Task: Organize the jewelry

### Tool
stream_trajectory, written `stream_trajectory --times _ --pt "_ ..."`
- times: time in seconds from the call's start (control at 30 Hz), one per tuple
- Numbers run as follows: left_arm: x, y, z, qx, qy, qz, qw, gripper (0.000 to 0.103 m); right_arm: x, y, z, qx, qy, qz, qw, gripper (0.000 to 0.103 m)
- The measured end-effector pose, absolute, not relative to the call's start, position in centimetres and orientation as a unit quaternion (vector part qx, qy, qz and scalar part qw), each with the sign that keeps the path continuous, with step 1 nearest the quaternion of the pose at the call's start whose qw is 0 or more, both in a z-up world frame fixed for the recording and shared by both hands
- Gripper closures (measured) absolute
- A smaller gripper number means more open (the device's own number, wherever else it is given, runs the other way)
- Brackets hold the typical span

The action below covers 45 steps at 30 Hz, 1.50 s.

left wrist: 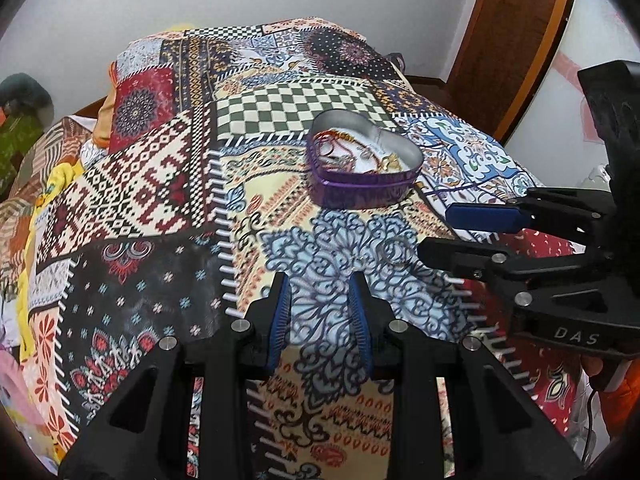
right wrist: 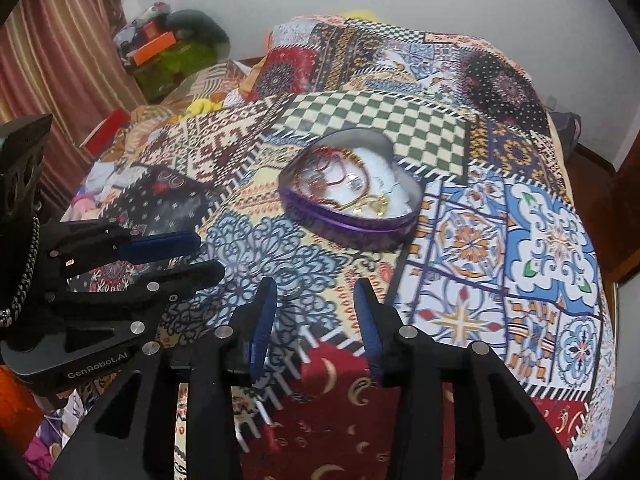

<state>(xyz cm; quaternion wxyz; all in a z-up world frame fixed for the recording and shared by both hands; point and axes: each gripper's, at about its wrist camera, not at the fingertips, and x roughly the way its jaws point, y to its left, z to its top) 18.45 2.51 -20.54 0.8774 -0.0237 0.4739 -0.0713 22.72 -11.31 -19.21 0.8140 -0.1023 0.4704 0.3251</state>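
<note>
**Mia:** Since the purple heart-shaped metal tin [left wrist: 362, 168] has no lid on, the red and gold bangles and chains [right wrist: 352, 184] sit inside it, so they don't get lost on the patchwork bed cover [left wrist: 160, 184].

**Sam:** Why is one thin silver ring [left wrist: 396, 252] still out on the cover?

**Mia:** I think it goes in next. From the left tool [left wrist: 320, 292], it lies at about one o'clock, and the tin is past it at twelve.

**Sam:** Is any tool holding something?

**Mia:** No. The left tool's blue pads are apart with nothing between them. The right tool [right wrist: 316, 312] is let go too, empty, with the tin at twelve.
</note>
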Motion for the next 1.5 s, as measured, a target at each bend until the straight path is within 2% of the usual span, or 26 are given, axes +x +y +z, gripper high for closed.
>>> stream_trajectory --times 0.5,0.6,1.27,1.33,1.5 --pt "17.9 4.4 -20.6 -0.049 0.470 -0.065 0.879 0.073 22.6 -8.7 -20.7 -0.162 0.473 0.331 0.800 0.068" --pt "18.1 4.1 -20.7 -0.049 0.469 -0.071 0.879 0.073 22.4 -8.6 -20.7 -0.160 0.471 0.344 0.796 0.083" --pt "20.0 -0.1 -21.6 -0.008 0.471 -0.114 0.875 0.073 22.9 -12.2 -18.7 -0.099 0.441 0.321 0.832 0.083" --pt "20.2 -0.4 -21.7 -0.007 0.471 -0.116 0.875 0.075 23.0 -12.3 -18.7 -0.098 0.440 0.320 0.834 0.083" --pt "20.8 -0.3 -22.0 -0.017 0.475 -0.117 0.872 0.088 23.0 -12.8 -18.5 -0.090 0.436 0.319 0.837 0.083"
